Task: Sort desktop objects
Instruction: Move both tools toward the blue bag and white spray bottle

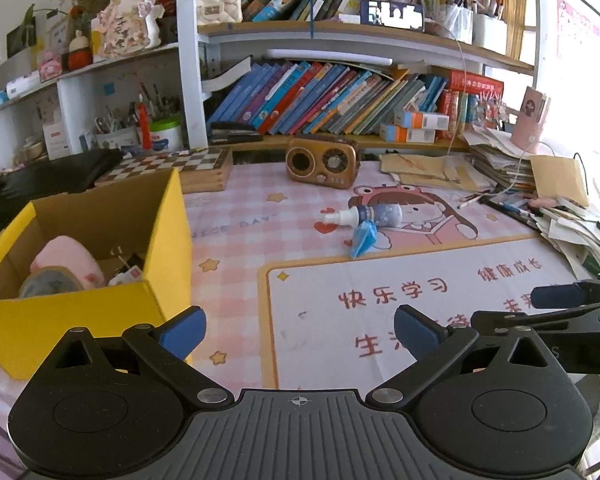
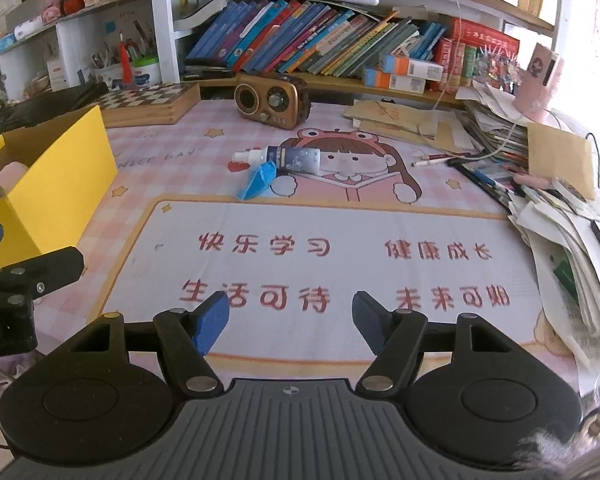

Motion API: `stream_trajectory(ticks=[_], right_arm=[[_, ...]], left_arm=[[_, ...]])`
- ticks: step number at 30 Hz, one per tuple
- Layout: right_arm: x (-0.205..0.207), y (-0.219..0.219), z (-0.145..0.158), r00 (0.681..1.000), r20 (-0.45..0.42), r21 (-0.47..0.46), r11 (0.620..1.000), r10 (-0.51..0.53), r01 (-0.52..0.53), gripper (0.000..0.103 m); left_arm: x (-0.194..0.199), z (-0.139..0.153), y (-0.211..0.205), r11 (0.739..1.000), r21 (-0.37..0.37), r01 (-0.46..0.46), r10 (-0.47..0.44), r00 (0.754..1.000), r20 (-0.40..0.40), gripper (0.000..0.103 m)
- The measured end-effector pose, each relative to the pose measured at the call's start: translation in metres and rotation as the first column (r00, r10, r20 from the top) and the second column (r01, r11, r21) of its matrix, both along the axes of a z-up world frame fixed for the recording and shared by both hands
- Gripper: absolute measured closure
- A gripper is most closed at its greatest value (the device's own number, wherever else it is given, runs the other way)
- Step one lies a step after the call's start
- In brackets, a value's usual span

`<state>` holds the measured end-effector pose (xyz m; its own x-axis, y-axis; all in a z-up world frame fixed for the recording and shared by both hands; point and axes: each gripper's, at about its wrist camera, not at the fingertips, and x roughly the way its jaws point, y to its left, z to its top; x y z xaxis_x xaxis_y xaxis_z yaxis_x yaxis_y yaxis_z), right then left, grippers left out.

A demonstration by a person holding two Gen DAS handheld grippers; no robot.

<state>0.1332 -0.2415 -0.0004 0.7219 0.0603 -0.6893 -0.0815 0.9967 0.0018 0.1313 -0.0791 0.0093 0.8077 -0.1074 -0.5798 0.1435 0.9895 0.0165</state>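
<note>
A spray bottle (image 1: 370, 216) (image 2: 284, 156) lies on its side on the pink desk mat (image 1: 380, 280) (image 2: 320, 220), with a small blue packet (image 1: 362, 240) (image 2: 258, 180) touching its near side. At the left stands an open yellow box (image 1: 80, 312) (image 2: 60, 184) holding a pink soft item (image 1: 68, 260) and a tape roll (image 1: 50, 284). My left gripper (image 1: 300, 330) is open and empty beside the box's near corner. My right gripper (image 2: 291, 322) is open and empty over the mat's printed panel, well short of the bottle. Each gripper shows at the edge of the other's view.
A brown retro radio (image 1: 322, 162) (image 2: 272, 98) and a chessboard (image 1: 196, 166) (image 2: 148, 98) sit at the back under shelves of books. Messy paper stacks (image 1: 572, 224) (image 2: 560, 240) and pens (image 2: 444, 158) crowd the right side.
</note>
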Motion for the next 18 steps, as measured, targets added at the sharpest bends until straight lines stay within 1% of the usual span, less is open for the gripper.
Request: stream_trajectory(ticks=[9,15,18], right_arm=[[0.035,-0.022,0.001,0.999,-0.008,0.011,0.999,0.042,-0.042,0.036],[0.060,-0.041,0.000,0.997,-0.011,0.028,0.997,0.072,-0.072,0.034],[0.073,-0.048,-0.001,0.996,-0.012,0.039,0.995,0.088,-0.087,0.034]], left_arm=[[0.029,-0.002,-0.026,1.000,0.010,-0.018,0.018,0.999,-0.037,0.001],[0.053,-0.006,-0.039,0.999,-0.018,-0.048,0.046,0.995,-0.083,0.001],[0.062,-0.008,-0.046,0.998,-0.017,-0.061,0.060,0.995,-0.079,0.001]])
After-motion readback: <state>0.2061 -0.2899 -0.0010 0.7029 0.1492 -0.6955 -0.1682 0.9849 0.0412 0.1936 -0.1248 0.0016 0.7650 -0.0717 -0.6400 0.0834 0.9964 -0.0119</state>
